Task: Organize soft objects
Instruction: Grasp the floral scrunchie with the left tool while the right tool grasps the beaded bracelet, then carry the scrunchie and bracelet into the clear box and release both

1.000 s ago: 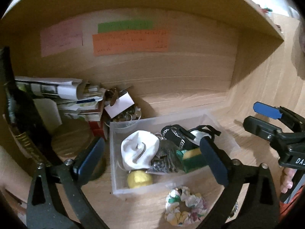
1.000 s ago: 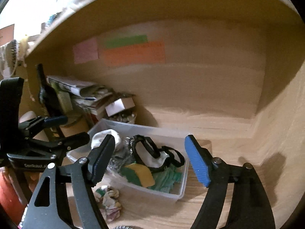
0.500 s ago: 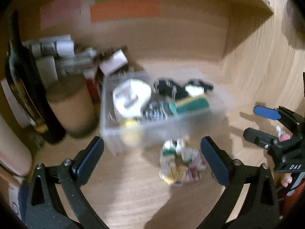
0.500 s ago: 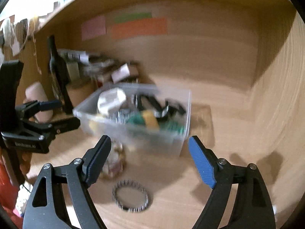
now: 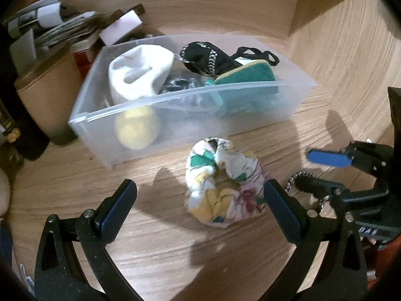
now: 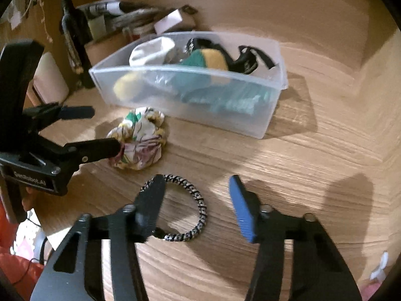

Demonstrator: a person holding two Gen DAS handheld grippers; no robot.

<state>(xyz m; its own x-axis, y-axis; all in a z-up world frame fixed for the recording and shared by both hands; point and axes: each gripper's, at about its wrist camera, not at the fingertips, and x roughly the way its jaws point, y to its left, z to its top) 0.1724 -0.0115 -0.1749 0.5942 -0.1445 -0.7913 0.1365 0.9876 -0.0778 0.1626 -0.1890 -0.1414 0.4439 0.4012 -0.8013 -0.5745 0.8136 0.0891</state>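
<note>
The left hand-held gripper, spread wide, straddles the floral fabric scrunchie; the right hand-held gripper, also spread, brackets the black-and-white elastic hair band. Best lower fully, centre each, then pinch.

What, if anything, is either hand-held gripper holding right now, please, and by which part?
Nothing is held. The left hand-held gripper is open around the floral fabric scrunchie; the right hand-held gripper is open over the black-and-white braided hair tie.
</note>
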